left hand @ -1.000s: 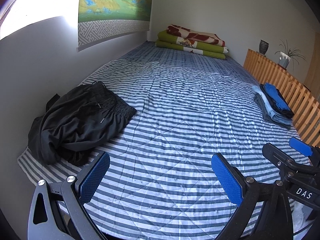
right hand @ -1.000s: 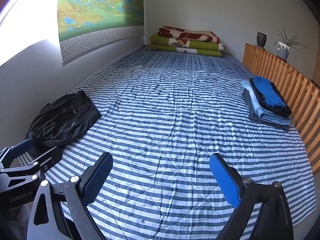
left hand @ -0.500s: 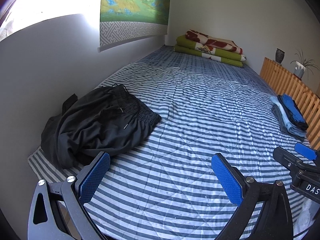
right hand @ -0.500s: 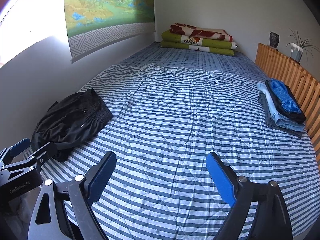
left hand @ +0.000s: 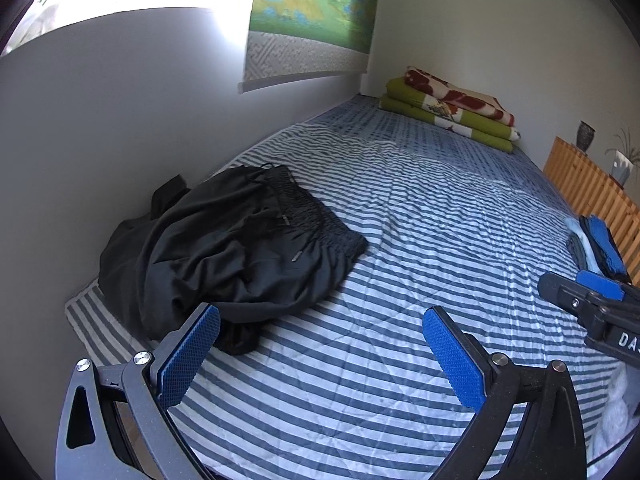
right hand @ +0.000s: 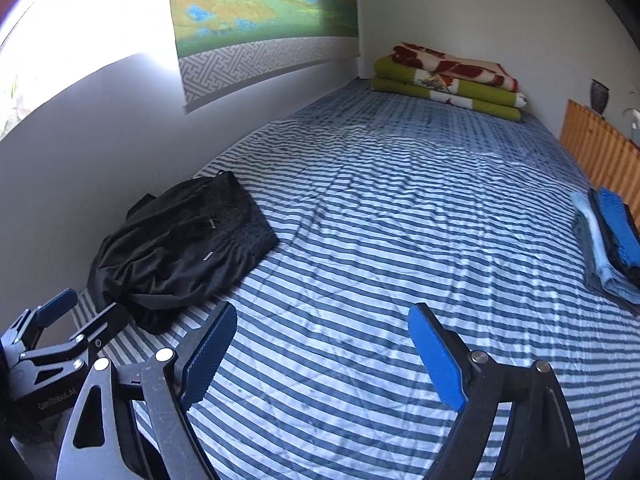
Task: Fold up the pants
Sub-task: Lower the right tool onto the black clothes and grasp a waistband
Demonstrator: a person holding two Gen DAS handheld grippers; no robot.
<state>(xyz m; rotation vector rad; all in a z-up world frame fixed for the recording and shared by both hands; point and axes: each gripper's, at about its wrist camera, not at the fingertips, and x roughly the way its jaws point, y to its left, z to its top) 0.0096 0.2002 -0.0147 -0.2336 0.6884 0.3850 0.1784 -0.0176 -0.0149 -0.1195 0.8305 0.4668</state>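
Note:
Crumpled black pants with an elastic waistband and drawstring lie in a heap on the striped bed, against the left wall. My left gripper hovers open just in front of the heap's near edge, its left pad close to the fabric and nothing between its fingers. In the right wrist view the pants sit left of and beyond my right gripper. Its jaws are closing slightly but stand wide over bare bedding with nothing between them.
A stack of folded clothes rests at the bed's right side by a wooden slatted rail. Folded green and red blankets lie at the far end. The grey wall borders the bed on the left.
Both grippers have moved left toward the black pants, which now look larger and nearer. The right gripper's fingers stand a little closer together than before.

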